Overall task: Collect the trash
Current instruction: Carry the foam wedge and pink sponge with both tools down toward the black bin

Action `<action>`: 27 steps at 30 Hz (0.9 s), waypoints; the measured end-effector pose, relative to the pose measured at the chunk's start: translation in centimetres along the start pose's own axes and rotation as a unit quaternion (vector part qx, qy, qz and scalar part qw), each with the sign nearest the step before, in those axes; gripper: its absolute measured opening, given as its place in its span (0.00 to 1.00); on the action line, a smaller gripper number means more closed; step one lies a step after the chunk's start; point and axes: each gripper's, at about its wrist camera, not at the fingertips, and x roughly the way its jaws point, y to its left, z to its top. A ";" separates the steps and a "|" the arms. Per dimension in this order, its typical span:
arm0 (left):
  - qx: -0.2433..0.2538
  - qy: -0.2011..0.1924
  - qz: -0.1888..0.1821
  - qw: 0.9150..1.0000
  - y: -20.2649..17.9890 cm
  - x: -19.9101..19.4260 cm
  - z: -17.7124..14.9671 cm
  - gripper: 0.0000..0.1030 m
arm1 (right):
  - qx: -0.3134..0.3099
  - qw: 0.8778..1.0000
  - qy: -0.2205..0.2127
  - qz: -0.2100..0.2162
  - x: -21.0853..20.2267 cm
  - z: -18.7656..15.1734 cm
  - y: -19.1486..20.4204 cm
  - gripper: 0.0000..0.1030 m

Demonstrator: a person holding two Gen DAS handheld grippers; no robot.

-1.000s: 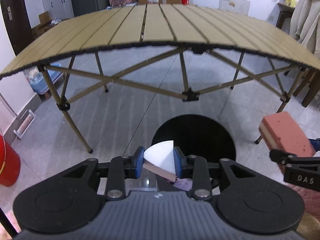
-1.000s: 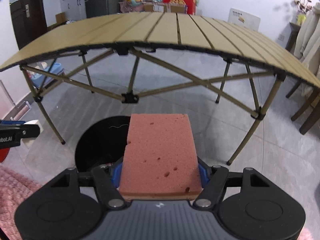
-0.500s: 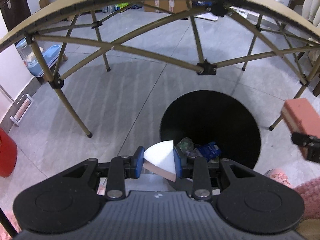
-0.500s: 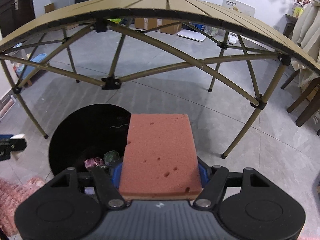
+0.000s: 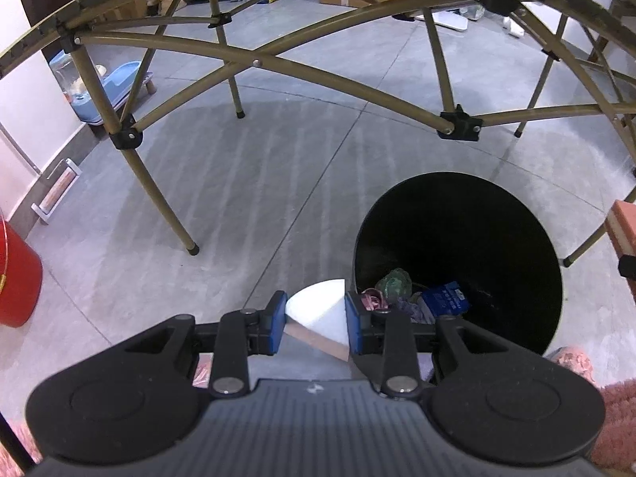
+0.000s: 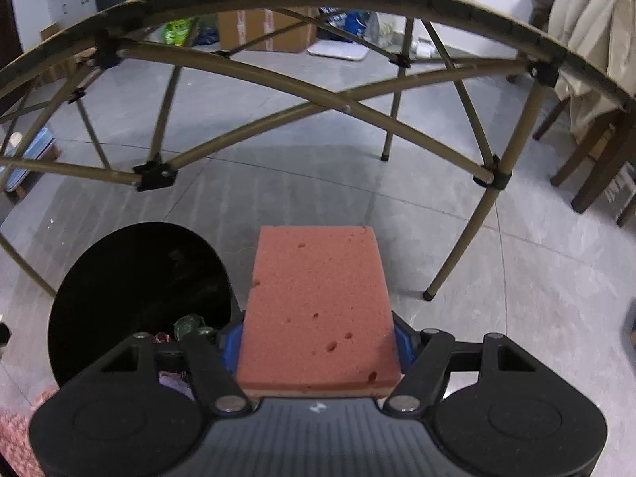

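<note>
My left gripper (image 5: 316, 314) is shut on a white wedge-shaped piece (image 5: 318, 312) with a brown underside, held just left of the near rim of a black round bin (image 5: 497, 206). Crumpled wrappers (image 5: 397, 284) and a blue packet (image 5: 445, 298) lie at the bin's bottom. In the right wrist view, my right gripper (image 6: 318, 342) is shut on a pink sponge (image 6: 318, 306), to the right of the same bin (image 6: 119, 258). That sponge (image 5: 624, 226) also shows at the right edge of the left wrist view.
A folding table's tan legs and cross braces (image 5: 254, 63) arch over the grey tiled floor beyond the bin. A red bucket (image 5: 16, 274) stands at far left, dark wooden chair legs (image 6: 588, 159) at right. Boxes (image 6: 266, 28) line the far wall.
Both grippers have sunk below the tabletop and tilted down; the tabletop has left view. The bin looms larger, its trash now visible, and sits further right in the left view.
</note>
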 end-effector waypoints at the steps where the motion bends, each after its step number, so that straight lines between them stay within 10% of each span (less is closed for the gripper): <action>1: -0.003 0.001 -0.001 1.000 0.0 0.1 0.2 0.30 | 0.001 1.000 -0.001 0.000 0.2 0.1 0.0 0.66; 27: 0.006 0.013 -0.011 1.000 -8.8 1.5 3.4 0.30 | 0.015 0.999 -0.015 -0.033 1.4 0.8 -1.2 0.66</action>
